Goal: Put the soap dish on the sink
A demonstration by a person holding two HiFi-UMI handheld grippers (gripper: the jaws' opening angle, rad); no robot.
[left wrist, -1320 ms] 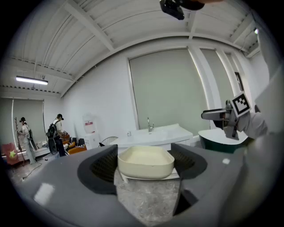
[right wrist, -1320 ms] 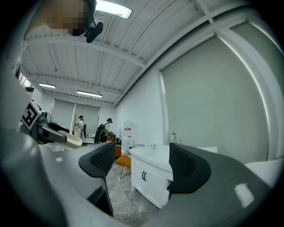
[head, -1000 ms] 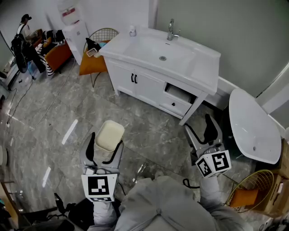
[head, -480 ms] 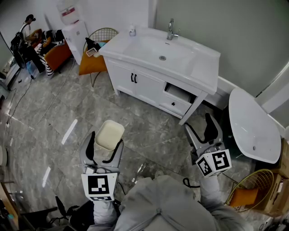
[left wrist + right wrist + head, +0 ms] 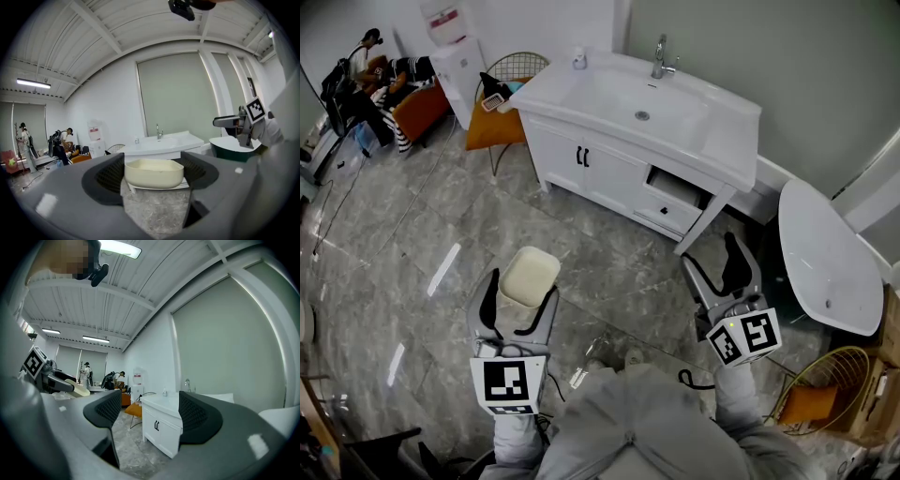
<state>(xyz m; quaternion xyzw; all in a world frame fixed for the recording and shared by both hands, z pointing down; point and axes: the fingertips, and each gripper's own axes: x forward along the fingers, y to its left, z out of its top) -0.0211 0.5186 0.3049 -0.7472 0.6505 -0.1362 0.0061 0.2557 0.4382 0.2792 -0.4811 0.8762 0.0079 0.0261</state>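
Observation:
A cream soap dish (image 5: 530,277) (image 5: 153,172) sits between the jaws of my left gripper (image 5: 525,298) (image 5: 152,173), which is shut on it, held above the grey marble floor. The white sink (image 5: 609,94) (image 5: 161,144) with a chrome tap (image 5: 660,58) stands on a white cabinet some way ahead. My right gripper (image 5: 718,272) (image 5: 147,413) is open with nothing between its jaws, near the cabinet's right corner. In the right gripper view the sink cabinet (image 5: 161,427) shows between the jaws, and the left gripper with the dish (image 5: 79,390) appears at the left.
A cabinet drawer (image 5: 675,197) hangs open at the right. A small bottle (image 5: 578,59) stands on the sink's back left corner. A wire chair with an orange cushion (image 5: 492,127) is at the left of the cabinet. A white toilet lid (image 5: 825,258) and a wire basket (image 5: 820,398) are at the right. People stand far left (image 5: 356,94).
The view has shifted slightly toward the sink. Both grippers hold the same pose, the dish still in the left one.

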